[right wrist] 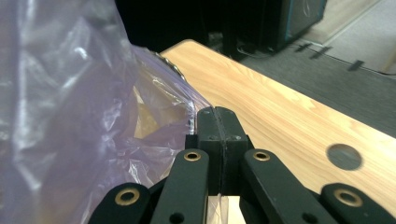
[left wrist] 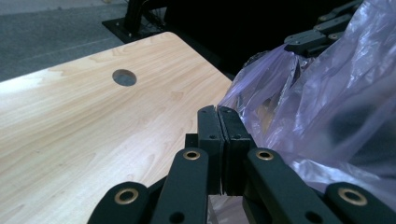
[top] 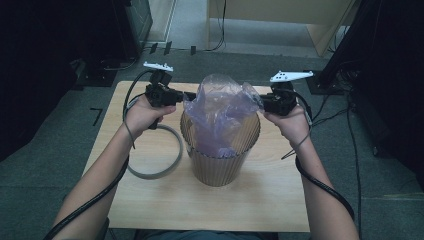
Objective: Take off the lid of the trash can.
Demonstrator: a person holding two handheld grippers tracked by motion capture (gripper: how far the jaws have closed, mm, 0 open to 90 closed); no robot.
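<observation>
While we work from the left edge of the table (top: 150,200) across, we note first a grey ring (top: 159,159) lying flat on the wood, just beside the bin and below the left hand. Left gripper (top: 186,96): jaws pressed together, and in the left gripper view (left wrist: 217,112) a fold of the purple bag (top: 222,112) seems pinched between them, the film running off to the right. Centre: ribbed brown bin (top: 220,155) standing upright mid-table, bag sitting in its mouth and ballooning well above the rim, not yet folded over it. Right gripper (top: 263,102): jaws likewise together at the bag's opposite edge; the right gripper view (right wrist: 218,114) shows film bunched to the left of the tips and the bin's rim (right wrist: 173,65) just beyond. We cannot tell for certain how much plastic each pinch has.

Risks, as we judge them: the film is thin and slick, so a shallow pinch could slip out as the edges are drawn down and outward. Pulling unevenly could tear the bag at the tips or drag the light bin sideways, perhaps onto the ring. Trapped air could keep the bag puffed up instead of seating.

Position: bag edge sits at both tips, above and slightly inside the rim, grippers on opposite sides of the bin.
</observation>
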